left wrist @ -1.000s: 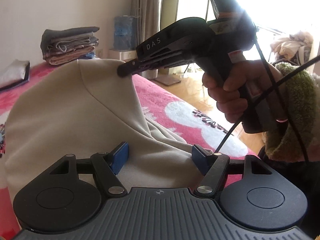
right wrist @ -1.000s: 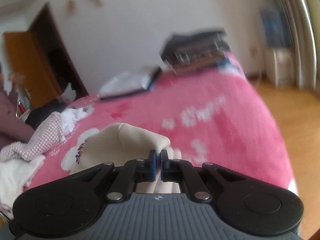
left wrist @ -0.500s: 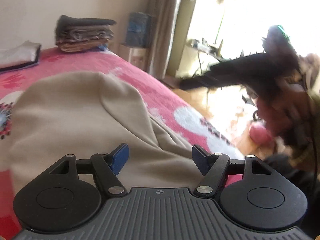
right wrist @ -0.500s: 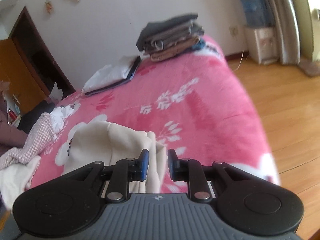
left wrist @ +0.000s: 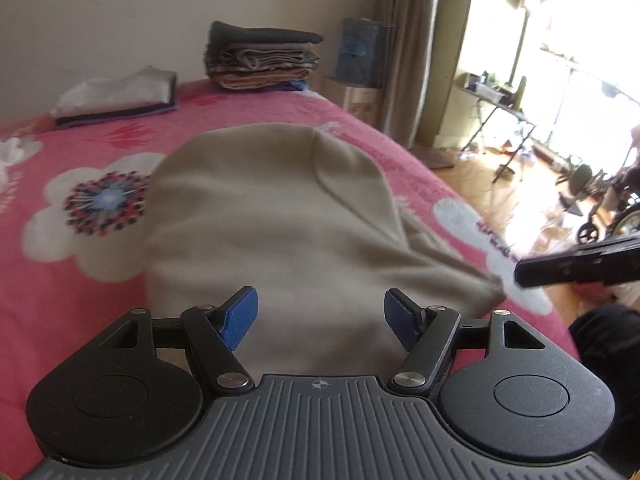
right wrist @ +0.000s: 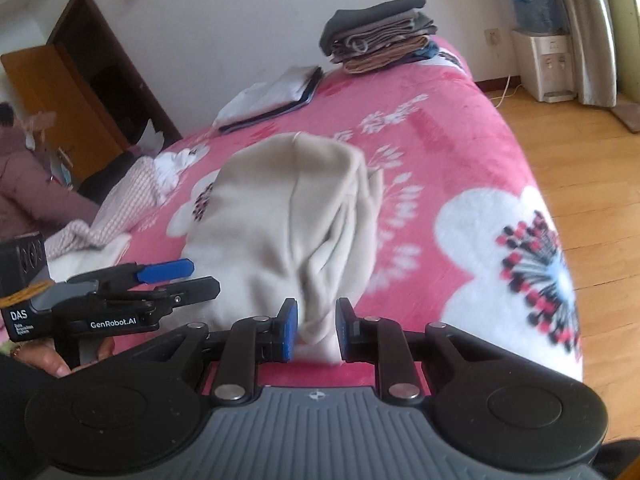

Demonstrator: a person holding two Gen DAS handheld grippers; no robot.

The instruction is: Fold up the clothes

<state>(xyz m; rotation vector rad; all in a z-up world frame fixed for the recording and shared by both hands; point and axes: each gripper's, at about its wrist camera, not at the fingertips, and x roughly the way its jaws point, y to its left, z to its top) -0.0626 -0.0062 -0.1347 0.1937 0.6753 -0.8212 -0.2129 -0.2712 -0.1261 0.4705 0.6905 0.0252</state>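
A beige garment (left wrist: 272,220) lies in a rounded heap on the pink flowered bedspread (left wrist: 80,280), with loose folds on its right side (right wrist: 320,232). My left gripper (left wrist: 320,320) hovers open over the garment's near end, nothing between its blue pads; it also shows at the left of the right wrist view (right wrist: 204,276). My right gripper (right wrist: 316,332) is open a little. The garment's near edge shows in the gap, and the pads do not press it. In the left wrist view only one dark finger of the right gripper (left wrist: 568,270) reaches in from the right edge.
A stack of folded clothes (right wrist: 380,36) and a flat white-and-dark folded piece (right wrist: 276,96) sit at the bed's far end. Loose checked and white clothes (right wrist: 120,208) lie at the left. A person in a mauve jacket (right wrist: 24,184) is beyond them. Wooden floor (right wrist: 580,152) borders the bed's right edge.
My right gripper opened and let go of the raised fold, then drew back to the near right. The garment dropped flat onto the bed. My left gripper stayed open and shifted a little.
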